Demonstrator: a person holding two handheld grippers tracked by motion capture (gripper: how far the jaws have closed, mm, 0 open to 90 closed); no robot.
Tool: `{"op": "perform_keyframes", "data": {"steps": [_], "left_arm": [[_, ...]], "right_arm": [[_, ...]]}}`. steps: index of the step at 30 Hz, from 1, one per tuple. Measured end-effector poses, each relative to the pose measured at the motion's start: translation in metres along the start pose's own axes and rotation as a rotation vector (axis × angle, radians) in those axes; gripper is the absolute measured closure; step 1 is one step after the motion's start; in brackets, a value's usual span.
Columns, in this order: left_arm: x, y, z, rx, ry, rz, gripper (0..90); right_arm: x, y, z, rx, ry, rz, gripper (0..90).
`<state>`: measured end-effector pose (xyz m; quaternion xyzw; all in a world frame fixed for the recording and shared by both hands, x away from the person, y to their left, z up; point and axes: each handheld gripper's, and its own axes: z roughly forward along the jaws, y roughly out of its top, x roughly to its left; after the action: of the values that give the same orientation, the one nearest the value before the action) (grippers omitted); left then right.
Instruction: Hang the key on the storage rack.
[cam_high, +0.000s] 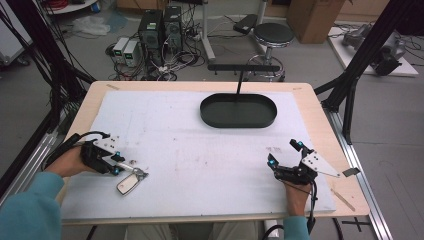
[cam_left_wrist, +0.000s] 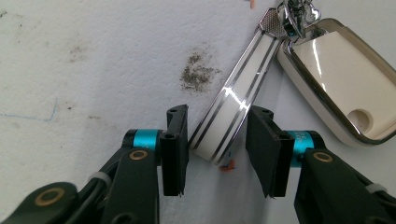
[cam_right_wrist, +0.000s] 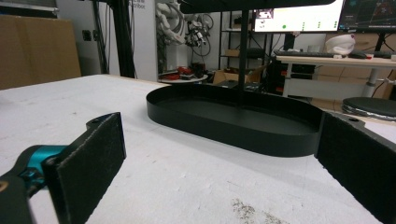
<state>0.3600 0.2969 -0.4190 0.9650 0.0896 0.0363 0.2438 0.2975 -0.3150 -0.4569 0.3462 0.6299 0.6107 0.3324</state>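
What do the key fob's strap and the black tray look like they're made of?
Strap: glossy cream material with chrome-like stripes, possibly enamelled metal or plastic, judging by sharp glints. Black tray: matte, thin-walled, probably painted metal or plastic; no shine.

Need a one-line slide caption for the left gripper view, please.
Left gripper fingers straddle the white, chrome-striped strap of a cream, chrome-rimmed key fob lying on the white table cover.

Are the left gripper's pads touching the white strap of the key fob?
Cannot tell. In the left gripper view the white strap lies between the left gripper pads; neither contact nor gap shows plainly.
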Motion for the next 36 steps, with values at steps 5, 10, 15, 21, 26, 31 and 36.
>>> {"op": "perform_keyframes", "data": {"steps": [5,10,15,21,26,31,36], "left_arm": [[0.000,0.000,0.000,0.000,0.007,-0.010,62.2],[-0.002,0.001,-0.001,-0.002,-0.004,0.004,67.5],[-0.008,0.002,0.000,-0.003,-0.005,0.037,70.8],[-0.014,0.005,0.000,-0.034,0.006,0.006,73.3],[-0.017,0.005,0.000,-0.061,0.017,-0.023,73.5],[-0.019,0.002,0.000,-0.096,0.024,-0.062,73.5],[-0.019,0.005,-0.005,-0.133,0.042,-0.082,73.7]], "right_arm": [[0.000,0.000,0.000,-0.001,0.002,-0.001,1.3],[0.000,0.000,0.000,-0.001,0.002,-0.001,1.3],[0.000,0.000,0.000,-0.001,0.002,-0.002,1.3],[0.000,0.000,0.000,-0.001,0.002,-0.001,1.3],[0.000,0.000,0.000,0.001,0.003,0.001,1.3],[0.000,0.000,0.000,0.001,0.002,0.003,1.3],[0.000,0.000,0.000,0.001,-0.001,0.004,1.3]]}}
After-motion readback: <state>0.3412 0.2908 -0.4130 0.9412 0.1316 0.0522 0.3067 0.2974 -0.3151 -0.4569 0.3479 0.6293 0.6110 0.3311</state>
